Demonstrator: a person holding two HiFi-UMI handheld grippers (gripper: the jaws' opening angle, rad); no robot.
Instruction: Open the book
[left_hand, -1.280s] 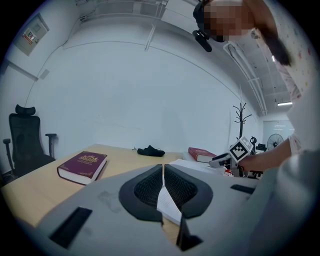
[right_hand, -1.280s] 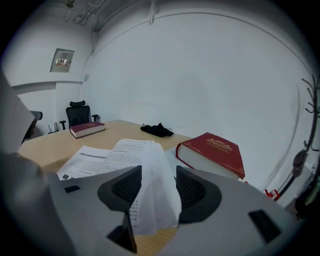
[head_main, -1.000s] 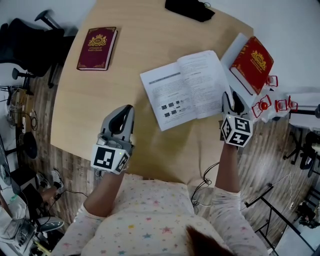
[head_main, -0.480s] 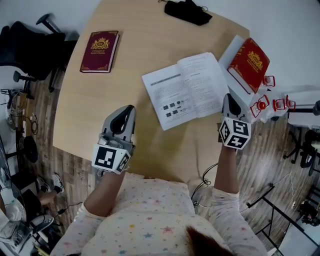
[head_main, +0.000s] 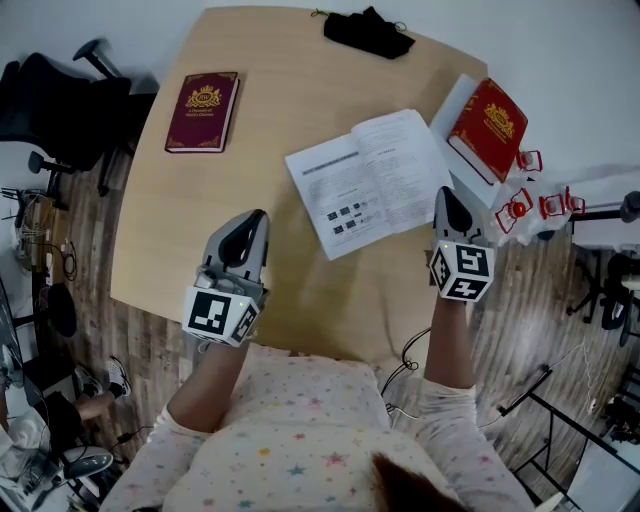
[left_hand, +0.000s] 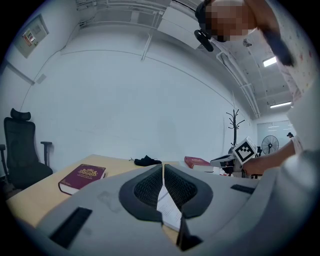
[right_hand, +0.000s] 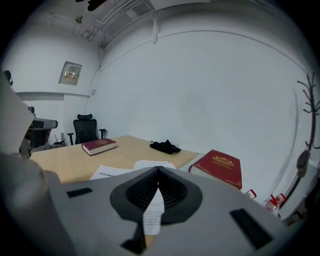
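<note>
White walls (left_hand: 150, 100) enclose a wood-plank floor (head_main: 520, 320), a pale wooden tabletop (head_main: 290, 90), a black office chair (head_main: 50, 100) beside it, a coat stand (left_hand: 233, 125) and lit ceiling panels (left_hand: 270, 61).

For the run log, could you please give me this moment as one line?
open book: flat on table | left gripper: shut, empty | right gripper: shut, empty, near book

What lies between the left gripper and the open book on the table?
Nothing: in the head view, only bare wooden tabletop separates the left gripper from the open book.
</note>
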